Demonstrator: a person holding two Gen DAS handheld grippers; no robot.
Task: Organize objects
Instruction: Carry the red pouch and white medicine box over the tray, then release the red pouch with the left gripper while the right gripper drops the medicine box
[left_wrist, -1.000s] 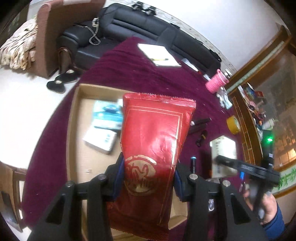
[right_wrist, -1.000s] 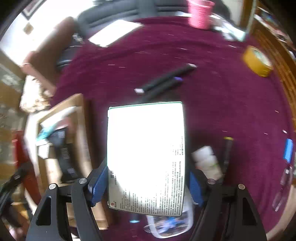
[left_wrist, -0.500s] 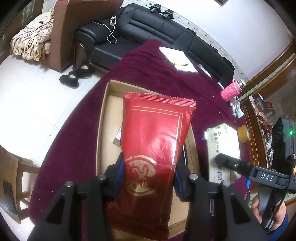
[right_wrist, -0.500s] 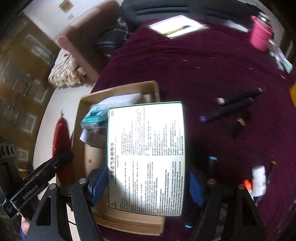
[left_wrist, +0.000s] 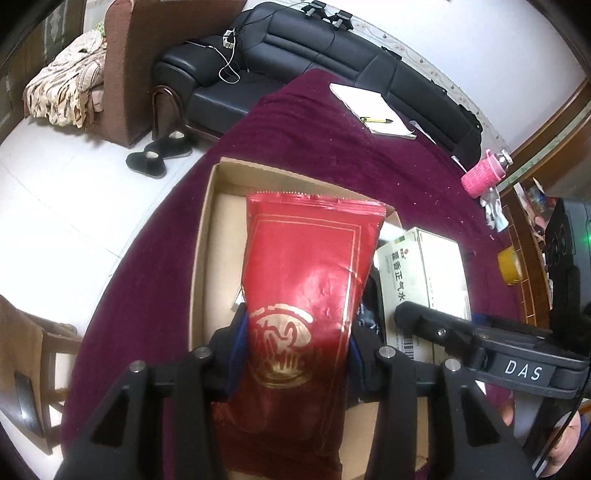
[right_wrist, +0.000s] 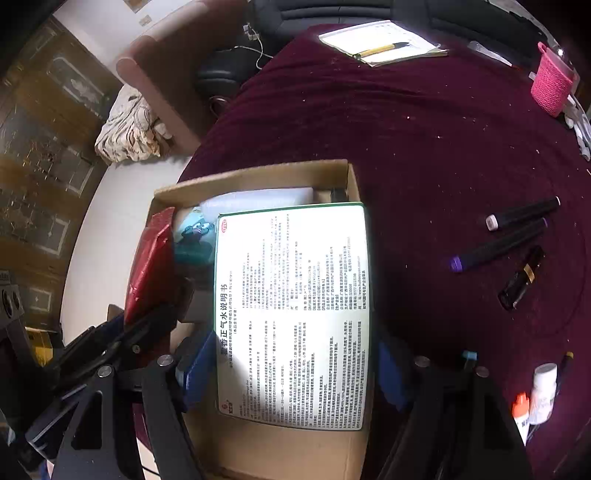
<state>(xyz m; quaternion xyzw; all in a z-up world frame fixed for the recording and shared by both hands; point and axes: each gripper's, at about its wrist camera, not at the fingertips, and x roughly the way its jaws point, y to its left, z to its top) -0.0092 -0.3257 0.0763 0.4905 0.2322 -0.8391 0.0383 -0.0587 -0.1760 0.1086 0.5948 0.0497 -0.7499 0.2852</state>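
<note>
Both your hands have swung in over the cardboard box (left_wrist: 207, 236) since a second ago, when your right one was out above the pens on the worktop (right_wrist: 424, 122). Your left gripper (left_wrist: 295, 343) has its jaws clamped on the lower part of the red foil pouch (left_wrist: 306, 280), which sticks straight out ahead of them, above the box's open inside. Your right gripper (right_wrist: 280, 365) has its jaws pressed on both long edges of the white medicine carton (right_wrist: 291, 310), printed face toward the camera, hanging over the right half of the box. Just left of those jaws you can see the pouch and the other gripper close alongside. Under the carton lie a teal packet (right_wrist: 194, 240) and something pale, though I can't quite make out what. Out right of the jaws: two dark pens (right_wrist: 517, 229), a small dark bottle (right_wrist: 521, 278) and a white bottle (right_wrist: 543, 391).
</note>
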